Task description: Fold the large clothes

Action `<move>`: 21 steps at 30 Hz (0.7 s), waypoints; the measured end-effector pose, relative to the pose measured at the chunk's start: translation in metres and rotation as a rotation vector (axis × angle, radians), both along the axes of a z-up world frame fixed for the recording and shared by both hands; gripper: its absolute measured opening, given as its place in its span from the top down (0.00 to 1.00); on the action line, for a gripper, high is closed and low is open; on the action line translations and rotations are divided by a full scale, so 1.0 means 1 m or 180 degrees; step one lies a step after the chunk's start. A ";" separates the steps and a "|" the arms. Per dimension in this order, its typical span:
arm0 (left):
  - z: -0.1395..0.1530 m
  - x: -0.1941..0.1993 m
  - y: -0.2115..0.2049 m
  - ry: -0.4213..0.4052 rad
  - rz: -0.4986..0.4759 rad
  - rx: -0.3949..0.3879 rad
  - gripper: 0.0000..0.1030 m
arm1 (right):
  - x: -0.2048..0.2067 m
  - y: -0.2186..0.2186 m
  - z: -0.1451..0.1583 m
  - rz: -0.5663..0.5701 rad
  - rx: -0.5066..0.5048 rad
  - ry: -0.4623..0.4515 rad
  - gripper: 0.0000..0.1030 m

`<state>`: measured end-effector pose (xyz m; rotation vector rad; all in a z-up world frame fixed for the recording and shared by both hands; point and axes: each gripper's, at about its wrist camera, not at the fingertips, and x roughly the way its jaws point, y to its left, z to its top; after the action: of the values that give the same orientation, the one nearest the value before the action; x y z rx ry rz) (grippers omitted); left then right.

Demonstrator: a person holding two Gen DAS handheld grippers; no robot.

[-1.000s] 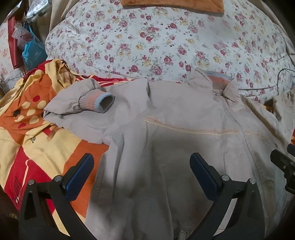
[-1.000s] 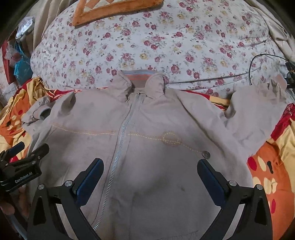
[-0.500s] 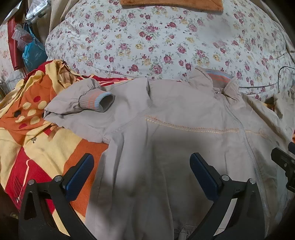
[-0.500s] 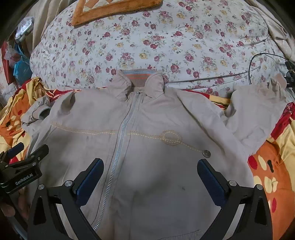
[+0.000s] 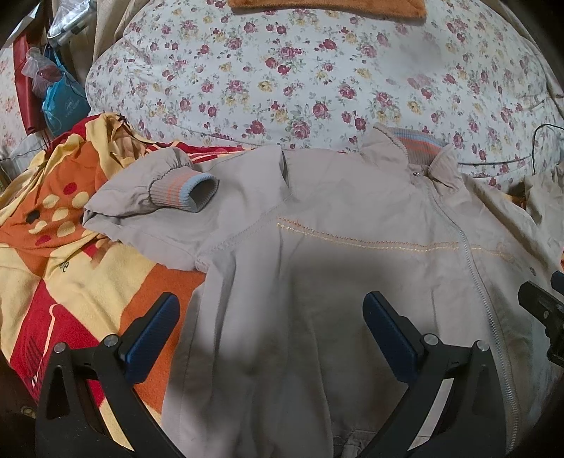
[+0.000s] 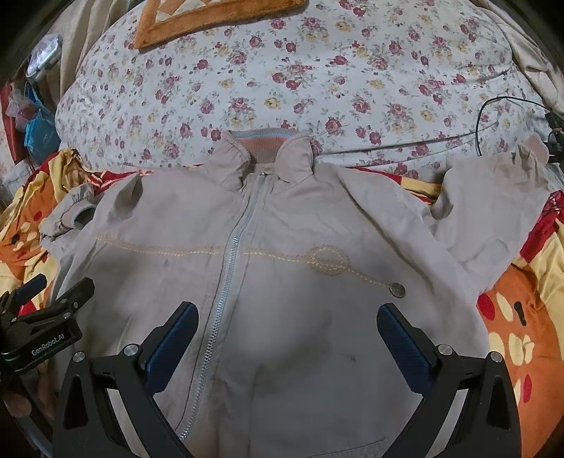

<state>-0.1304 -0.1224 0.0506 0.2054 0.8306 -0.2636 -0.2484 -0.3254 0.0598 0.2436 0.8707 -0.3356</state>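
- A beige zip jacket (image 6: 282, 299) lies front-up and spread flat on an orange, red and yellow blanket (image 5: 81, 274), its zipper (image 6: 232, 253) closed up to the collar (image 6: 262, 146).
- The collar points to 12 o'clock and touches the floral bedding (image 6: 299, 77) behind it.
- In the left wrist view, one sleeve is folded back at 10 o'clock, so its striped ribbed cuff (image 5: 183, 188) rests on the shoulder area.
- In the right wrist view, the other sleeve (image 6: 493, 218) stretches out toward 2 o'clock, over the blanket.
- The left gripper (image 5: 271, 329) hangs over the jacket's lower side panel with its jaws spread wide and nothing between them; one blue pad is above the blanket, the other above the fabric.
- The right gripper (image 6: 287, 338) hovers above the jacket's lower front, jaws likewise released and empty, the zipper passing just by its 9 o'clock pad.
- A blue plastic bag (image 5: 61, 95) sits at 10 o'clock beyond the blanket; what it holds cannot be made out.
- An orange-bordered mat (image 6: 197, 17) lies on the bedding at 12 o'clock.
- A black cable (image 6: 483, 116) runs over the bedding at 2 o'clock.
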 end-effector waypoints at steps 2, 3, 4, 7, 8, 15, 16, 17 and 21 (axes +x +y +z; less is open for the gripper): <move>0.000 0.000 0.000 -0.0003 0.0001 0.0001 0.00 | 0.000 0.000 -0.001 0.0003 0.0002 0.0009 0.01; 0.000 0.000 0.000 -0.0004 0.0002 0.0001 0.00 | 0.000 0.000 -0.001 0.0002 0.0001 0.0008 0.01; 0.000 0.000 0.000 -0.0004 0.0003 -0.0001 0.00 | 0.000 0.000 -0.001 0.0000 -0.0002 0.0004 0.01; 0.000 0.000 0.000 -0.0002 0.0004 -0.0001 0.00 | 0.000 0.000 -0.001 -0.0006 -0.0007 0.0007 0.01; 0.000 0.000 0.000 -0.0001 0.0007 0.0003 0.00 | 0.000 0.000 -0.002 -0.0011 -0.0005 0.0007 0.01; -0.002 0.002 0.001 0.0011 0.0012 0.0032 0.00 | 0.000 -0.001 -0.002 -0.0011 -0.0006 0.0013 0.01; -0.002 0.002 0.001 0.0011 0.0014 0.0032 0.00 | 0.000 -0.001 -0.003 -0.0011 -0.0007 0.0015 0.01; -0.002 0.002 0.001 0.0010 0.0014 0.0033 0.00 | 0.000 -0.001 -0.003 -0.0013 -0.0007 0.0020 0.01; -0.003 0.002 0.001 0.0018 0.0026 0.0029 0.00 | 0.001 -0.002 -0.005 -0.0015 0.0008 0.0038 0.01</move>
<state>-0.1287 -0.1218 0.0480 0.2097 0.8383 -0.2528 -0.2474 -0.3271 0.0543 0.2462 0.8825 -0.3406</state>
